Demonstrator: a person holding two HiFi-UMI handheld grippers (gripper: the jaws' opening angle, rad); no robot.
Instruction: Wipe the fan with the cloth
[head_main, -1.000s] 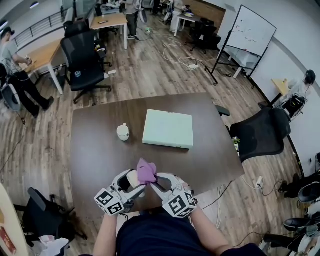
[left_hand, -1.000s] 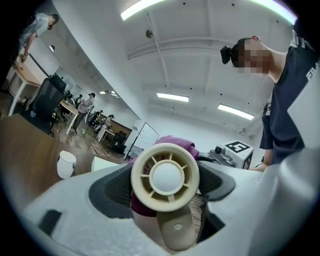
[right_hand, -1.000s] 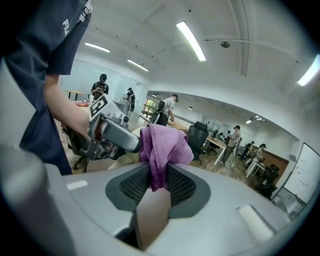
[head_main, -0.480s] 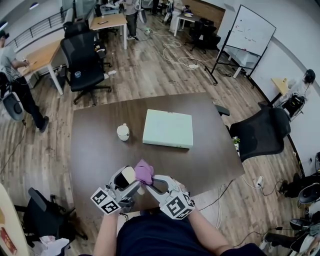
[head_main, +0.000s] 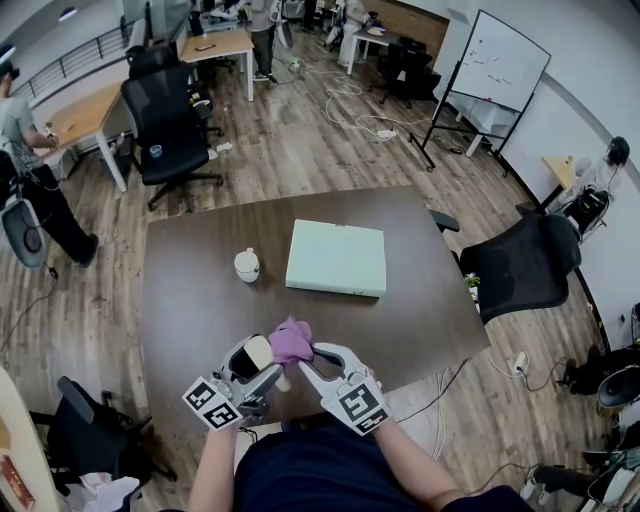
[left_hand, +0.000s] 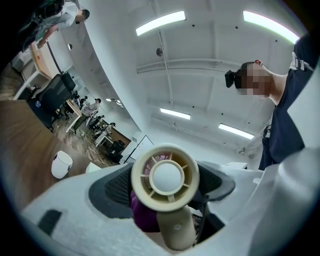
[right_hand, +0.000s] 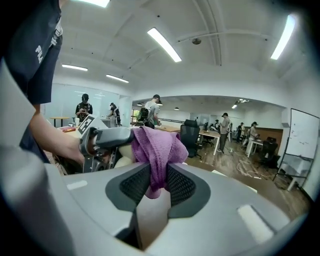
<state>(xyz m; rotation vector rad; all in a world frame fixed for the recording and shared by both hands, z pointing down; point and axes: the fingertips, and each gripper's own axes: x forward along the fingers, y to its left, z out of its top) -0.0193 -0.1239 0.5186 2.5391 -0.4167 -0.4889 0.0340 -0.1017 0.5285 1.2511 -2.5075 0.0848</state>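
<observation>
On table (head_main: 190, 310): box (head_main: 336, 257) mid, cup (head_main: 246, 264) just left of it. Over near edge: fan (head_main: 258, 353) btwn left gripper (head_main: 266, 366) jaws, cloth (head_main: 291, 342) btwn right gripper (head_main: 310, 355) jaws, touching fan's right side. Chair (head_main: 520, 265) right of table, 2nd chair (head_main: 165, 120) beyond far-left corner, whiteboard (head_main: 500, 60) far right.

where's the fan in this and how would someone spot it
Find the dark brown table, then look at its near edge. The fan is the small cream handheld one clamped in the left tongs: a round grille with a stubby handle, the purple cloth bunched against it, unlike the white cup and pale green box farther back.
</observation>
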